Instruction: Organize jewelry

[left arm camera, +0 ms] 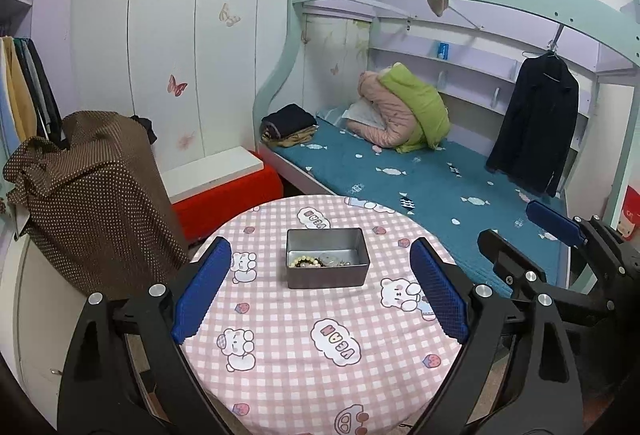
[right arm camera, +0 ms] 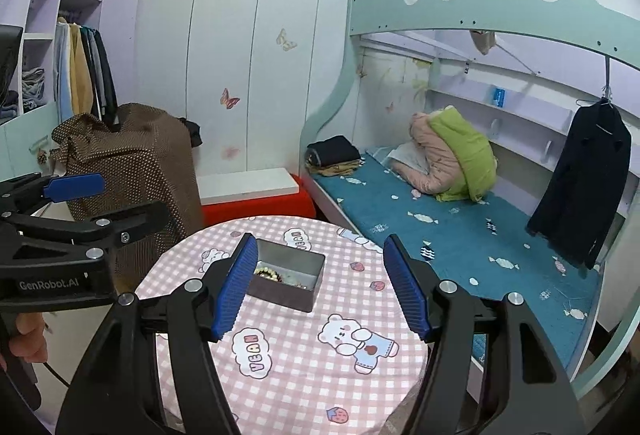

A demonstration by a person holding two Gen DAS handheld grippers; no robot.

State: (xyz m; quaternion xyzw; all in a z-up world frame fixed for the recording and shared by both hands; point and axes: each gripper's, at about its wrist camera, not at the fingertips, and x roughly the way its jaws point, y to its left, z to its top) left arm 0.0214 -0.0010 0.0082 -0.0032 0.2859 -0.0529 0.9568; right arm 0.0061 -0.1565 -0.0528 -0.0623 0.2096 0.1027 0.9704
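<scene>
Beaded bracelets (left arm camera: 307,261) and other tangled jewelry lie in a rectangular grey metal tin (left arm camera: 327,258) near the middle of my round table's pink gingham cloth (left arm camera: 304,347). I hold my left gripper (left arm camera: 320,289) and right gripper (right arm camera: 326,289) above the cloth short of the tin, ribbed blue pads wide apart, both empty.

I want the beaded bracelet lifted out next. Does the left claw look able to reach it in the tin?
Probably yes. The left claw is open and empty, facing the open metal tin on the table; the beaded bracelet lies uncovered at the near wall, though other jewelry crowds beside it.
</scene>
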